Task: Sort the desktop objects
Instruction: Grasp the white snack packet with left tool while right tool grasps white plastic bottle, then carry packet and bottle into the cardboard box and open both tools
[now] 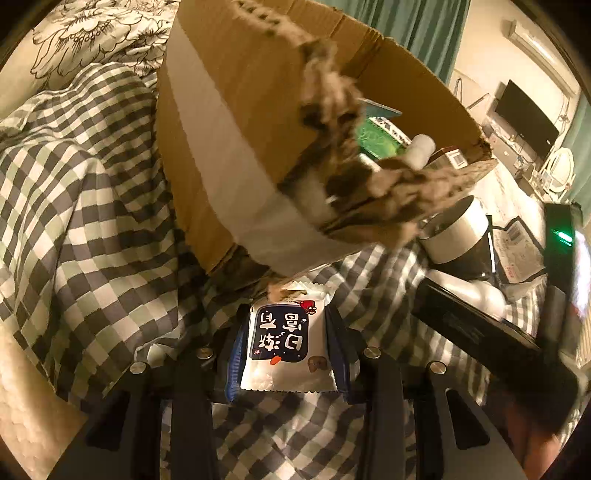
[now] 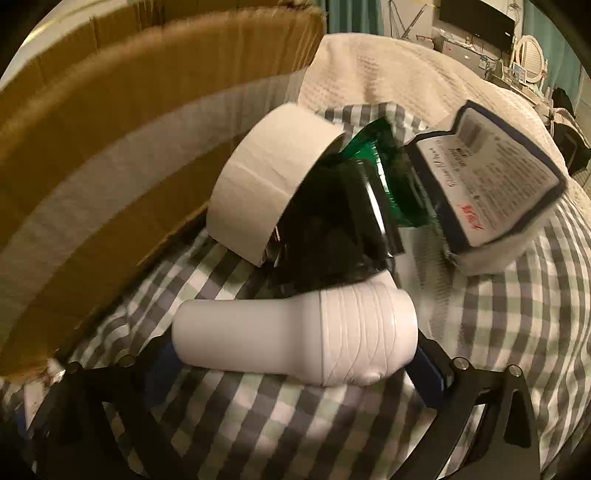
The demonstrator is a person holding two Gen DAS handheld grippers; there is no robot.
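- A green-and-white checked sheet (image 1: 92, 206) covers the bed; a flowered quilt (image 1: 92, 33) lies behind it.
- A cardboard box (image 1: 236, 122) stands on the sheet.
- The left gripper (image 1: 288, 347) pinches a white snack packet (image 1: 286, 350).
- The right gripper (image 2: 295, 354) gapes wide around a white bottle (image 2: 295, 339) lying on the sheet, its pads clear of it.
- Teal curtains (image 1: 417, 26) and a dark screen (image 1: 524, 118) stand beyond.

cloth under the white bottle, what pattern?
Grey, pale green and white checks. The cloth shows best in the right wrist view, under the white bottle.
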